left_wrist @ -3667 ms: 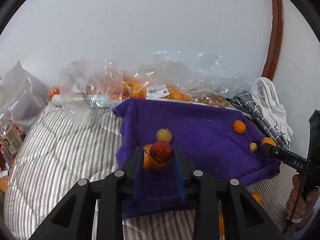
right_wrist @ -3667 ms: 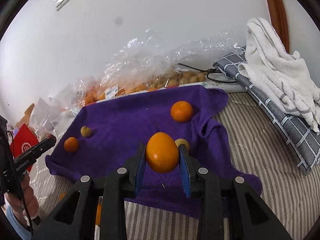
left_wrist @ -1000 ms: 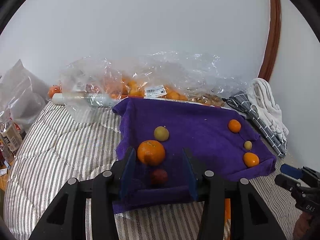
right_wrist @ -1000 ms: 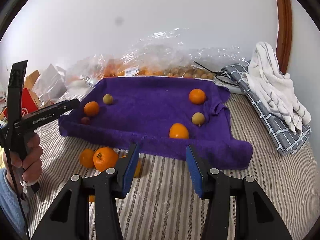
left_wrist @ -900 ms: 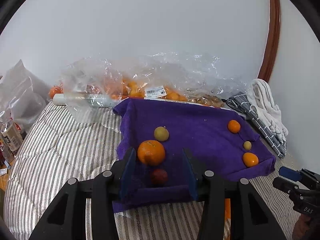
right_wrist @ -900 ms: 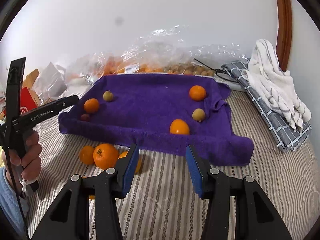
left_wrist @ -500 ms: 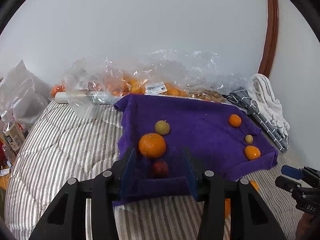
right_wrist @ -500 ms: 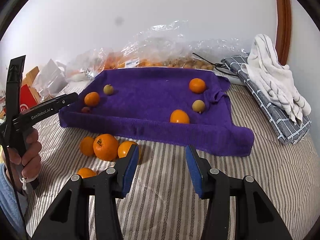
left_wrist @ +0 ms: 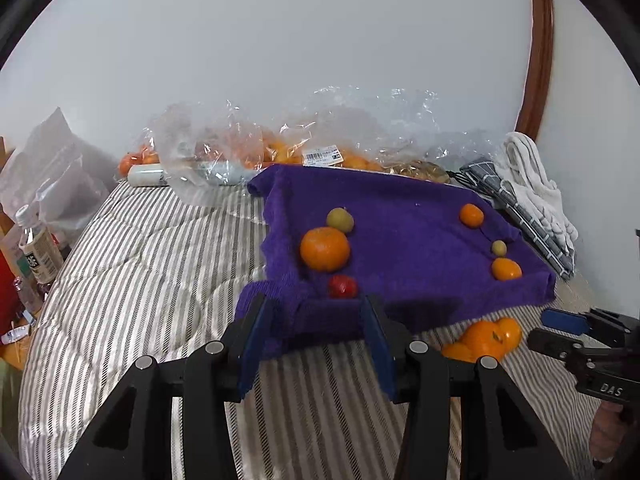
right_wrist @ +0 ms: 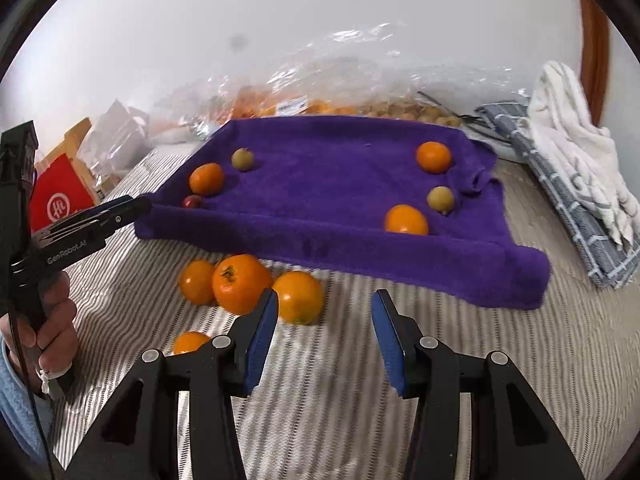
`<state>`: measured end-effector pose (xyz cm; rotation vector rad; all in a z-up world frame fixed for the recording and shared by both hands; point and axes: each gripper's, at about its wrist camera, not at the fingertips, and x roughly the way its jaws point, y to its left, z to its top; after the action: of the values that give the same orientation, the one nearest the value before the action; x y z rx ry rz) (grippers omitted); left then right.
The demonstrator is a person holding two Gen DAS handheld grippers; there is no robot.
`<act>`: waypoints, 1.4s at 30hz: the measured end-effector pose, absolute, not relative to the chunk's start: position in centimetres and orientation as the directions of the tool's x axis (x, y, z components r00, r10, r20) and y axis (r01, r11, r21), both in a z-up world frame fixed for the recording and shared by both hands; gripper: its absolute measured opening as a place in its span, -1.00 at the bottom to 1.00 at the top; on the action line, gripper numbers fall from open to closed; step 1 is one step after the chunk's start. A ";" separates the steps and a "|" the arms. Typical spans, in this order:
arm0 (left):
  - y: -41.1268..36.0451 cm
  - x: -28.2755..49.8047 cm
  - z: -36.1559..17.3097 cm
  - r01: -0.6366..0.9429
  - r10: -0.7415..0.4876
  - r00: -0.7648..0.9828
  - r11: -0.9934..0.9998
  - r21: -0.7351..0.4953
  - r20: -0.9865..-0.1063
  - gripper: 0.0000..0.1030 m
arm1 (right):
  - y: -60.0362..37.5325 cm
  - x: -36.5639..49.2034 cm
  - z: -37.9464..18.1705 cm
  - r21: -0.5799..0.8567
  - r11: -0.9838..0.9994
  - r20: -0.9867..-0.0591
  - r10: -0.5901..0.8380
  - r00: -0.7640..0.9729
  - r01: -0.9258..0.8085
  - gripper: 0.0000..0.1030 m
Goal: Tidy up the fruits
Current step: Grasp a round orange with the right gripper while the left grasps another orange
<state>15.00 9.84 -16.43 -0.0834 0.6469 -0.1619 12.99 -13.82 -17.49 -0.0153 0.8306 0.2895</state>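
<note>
A purple towel lies spread on a striped bed cover. All the places here are told from this towel.

On the towel, near its left end, sit a big orange, a small yellow-green fruit just behind it, and a little red fruit in front of it, close to the near edge. Near the right end of the towel sit another orange, a second yellow-green fruit and one more orange by the near edge.

Off the towel, on the stripes just in front of its near edge, three orange fruits lie bunched and touching: a small one, a big one with a dark stem spot and a round one. A fourth orange lies a bit nearer to the camera, apart from the towel.

The left gripper hangs over the near left edge of the towel. Its blue jaws stand apart and nothing is between them. The red fruit lies just past its tips.

The right gripper hangs over the stripes in front of the towel. Its jaws stand apart too and hold nothing. Its left finger is just beside the round orange.

Behind the towel lie clear plastic bags with more fruit. To the right of the towel lie a checked cloth and a white cloth.
</note>
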 end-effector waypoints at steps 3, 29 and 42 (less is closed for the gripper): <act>10.0 14.5 -16.6 0.123 -0.171 0.782 0.985 -0.120 -0.599 -0.13 | -12.7 13.2 -18.0 0.080 0.952 -0.744 0.255 0.618 -0.296 -0.06; 10.3 16.3 -19.3 0.114 -0.191 0.651 0.981 -0.154 -0.735 -0.13 | -14.1 14.4 -18.8 0.015 0.958 -0.730 0.206 0.652 -0.286 -0.34; 7.2 14.4 -18.8 0.277 -0.353 0.607 0.934 -0.226 -0.712 -0.11 | -19.7 11.8 -18.7 0.020 0.987 -0.716 0.125 0.687 -0.159 -0.34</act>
<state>14.36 7.22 -18.82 -0.0965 0.8434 -0.3644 11.77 -19.68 -18.72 -0.0453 0.7983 0.1593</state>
